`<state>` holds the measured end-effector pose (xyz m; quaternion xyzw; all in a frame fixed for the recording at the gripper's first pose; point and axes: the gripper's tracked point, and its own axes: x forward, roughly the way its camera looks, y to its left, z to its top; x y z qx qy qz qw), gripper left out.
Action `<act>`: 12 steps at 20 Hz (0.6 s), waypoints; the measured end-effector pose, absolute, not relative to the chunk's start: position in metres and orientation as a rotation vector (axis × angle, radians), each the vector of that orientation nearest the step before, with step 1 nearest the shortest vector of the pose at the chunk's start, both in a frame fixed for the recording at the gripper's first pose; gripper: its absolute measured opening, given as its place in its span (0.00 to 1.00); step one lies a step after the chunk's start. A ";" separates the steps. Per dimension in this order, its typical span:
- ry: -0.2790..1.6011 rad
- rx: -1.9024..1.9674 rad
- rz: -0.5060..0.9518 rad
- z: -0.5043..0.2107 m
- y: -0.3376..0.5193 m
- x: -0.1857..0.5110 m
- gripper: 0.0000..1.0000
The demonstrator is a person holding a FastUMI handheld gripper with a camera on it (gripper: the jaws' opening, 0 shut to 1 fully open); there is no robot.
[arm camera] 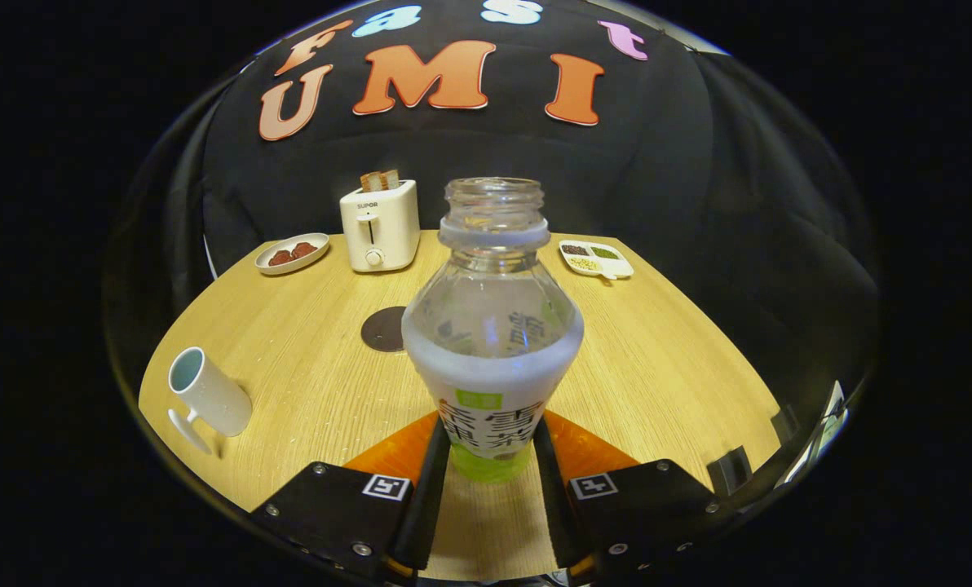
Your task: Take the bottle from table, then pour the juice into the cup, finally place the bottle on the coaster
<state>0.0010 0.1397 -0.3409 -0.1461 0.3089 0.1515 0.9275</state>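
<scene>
Between the two fingers of the hand-held gripper (490,469) stands the bottle (492,326), upright with no cap, and both fingers squeeze its sides. It seems to be lifted off the worktop (657,367). The coaster (383,328) lies beyond the fingers. The cup (207,396) sits far off to the left.

The uncapped clear plastic bottle (492,326) clamped between the gripper (492,456) fingers blocks straight ahead; open wooden table (665,367) either side; white ceramic cup (207,397) left.
</scene>
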 end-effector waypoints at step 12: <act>0.547 -0.554 0.446 -0.291 0.236 -0.030 0.57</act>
